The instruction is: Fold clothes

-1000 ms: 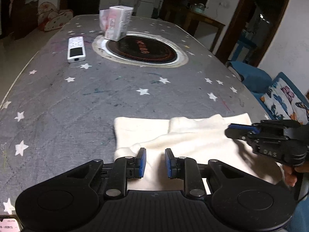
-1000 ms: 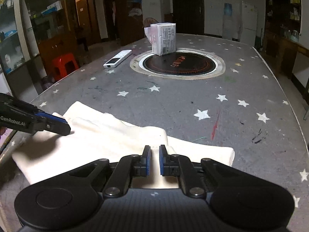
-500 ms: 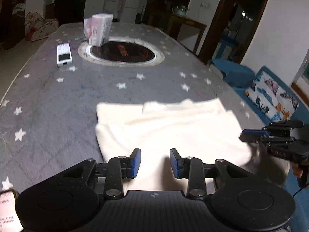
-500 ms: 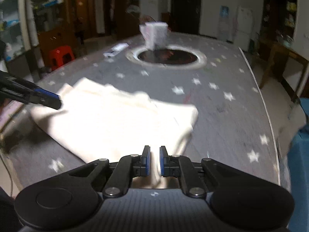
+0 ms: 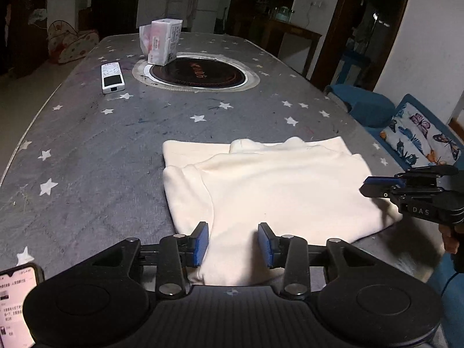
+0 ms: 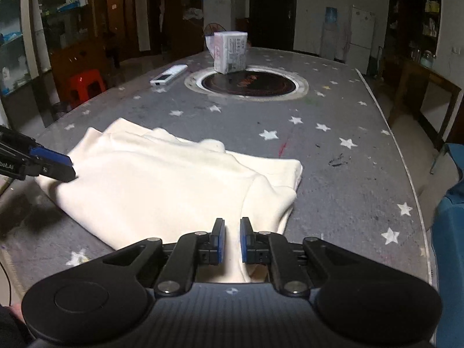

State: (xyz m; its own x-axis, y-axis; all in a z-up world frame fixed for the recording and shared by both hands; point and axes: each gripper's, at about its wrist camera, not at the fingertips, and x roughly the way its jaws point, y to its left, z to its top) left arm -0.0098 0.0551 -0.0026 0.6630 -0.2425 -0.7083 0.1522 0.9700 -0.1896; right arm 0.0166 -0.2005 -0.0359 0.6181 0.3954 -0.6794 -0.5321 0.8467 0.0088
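A cream garment (image 5: 278, 191) lies folded on the grey star-print table (image 5: 87, 159), near its front edge. My left gripper (image 5: 233, 243) sits over the garment's near left hem. Its jaws are opening, and the cloth lies loose between the blue pads. My right gripper (image 6: 232, 242) is shut on a strip of the garment's near right hem (image 6: 232, 249). The garment (image 6: 162, 179) spreads ahead of it. Each gripper shows in the other's view: the right gripper (image 5: 366, 185) by the cloth's right edge, the left gripper (image 6: 66, 171) by its left edge.
A white remote (image 5: 112, 77), a tissue pack (image 5: 162, 42) and a round dark inset burner (image 5: 197, 71) sit at the table's far end. A lit phone (image 5: 16, 304) lies at the near left. A blue sofa with a butterfly cushion (image 5: 420, 136) stands to the right.
Both grippers pulled back toward the table's near edge, so more of the garment lies ahead of them. The left jaws spread wider. The right jaws stayed pinched on cloth.
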